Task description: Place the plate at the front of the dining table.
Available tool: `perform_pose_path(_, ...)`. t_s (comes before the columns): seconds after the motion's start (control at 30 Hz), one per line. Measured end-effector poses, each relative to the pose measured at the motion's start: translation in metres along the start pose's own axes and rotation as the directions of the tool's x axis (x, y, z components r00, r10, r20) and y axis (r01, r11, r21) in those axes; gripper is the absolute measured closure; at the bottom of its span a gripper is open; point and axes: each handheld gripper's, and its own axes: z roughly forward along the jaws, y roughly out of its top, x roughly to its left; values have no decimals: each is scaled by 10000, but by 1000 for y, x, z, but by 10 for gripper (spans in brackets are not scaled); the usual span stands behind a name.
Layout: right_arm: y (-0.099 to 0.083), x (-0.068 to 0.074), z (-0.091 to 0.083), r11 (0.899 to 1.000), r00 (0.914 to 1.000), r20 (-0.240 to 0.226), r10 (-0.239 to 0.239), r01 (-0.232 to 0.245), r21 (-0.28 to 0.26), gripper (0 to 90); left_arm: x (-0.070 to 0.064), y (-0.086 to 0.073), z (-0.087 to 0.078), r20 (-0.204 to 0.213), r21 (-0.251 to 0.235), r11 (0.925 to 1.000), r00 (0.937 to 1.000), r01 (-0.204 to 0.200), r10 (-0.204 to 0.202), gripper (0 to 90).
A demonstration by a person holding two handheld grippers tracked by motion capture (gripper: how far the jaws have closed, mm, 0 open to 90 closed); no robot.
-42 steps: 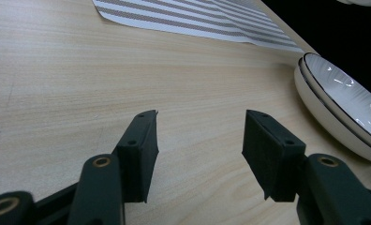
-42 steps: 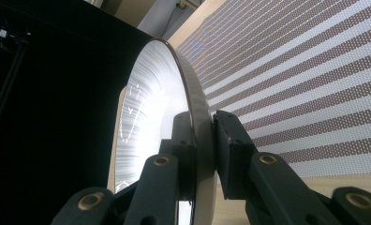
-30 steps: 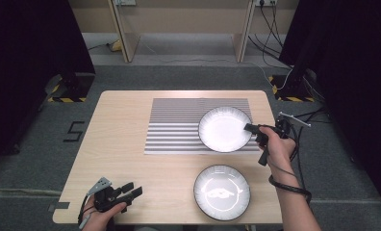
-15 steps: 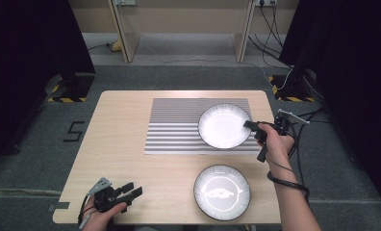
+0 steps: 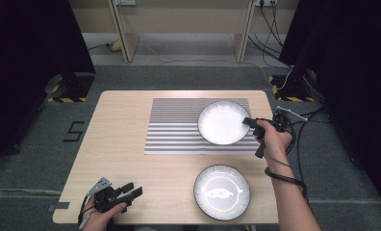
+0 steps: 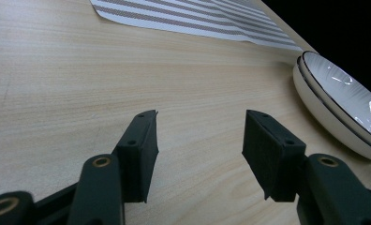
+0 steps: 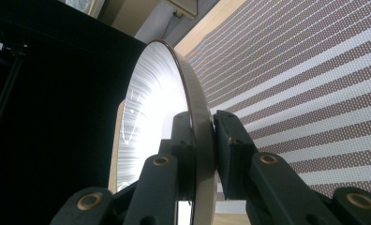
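The frame edge is cropping your near plate (image 6: 343,108) in the left gripper view; its pattern is blurring.

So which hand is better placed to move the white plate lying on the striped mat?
Right: the right gripper is already shut on the rim of that white plate, while the open left gripper rests far off.

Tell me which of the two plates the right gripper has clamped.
The far plate on the striped mat; the right gripper pinches its rim. The near plate lies untouched.
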Motion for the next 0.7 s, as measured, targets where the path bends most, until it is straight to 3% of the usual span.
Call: perform_pose_path(0.7,7,-1,15,9998,9999,81,148,-147,-103,782,0,0,1,36,40,10000,10000,8,-8,449)
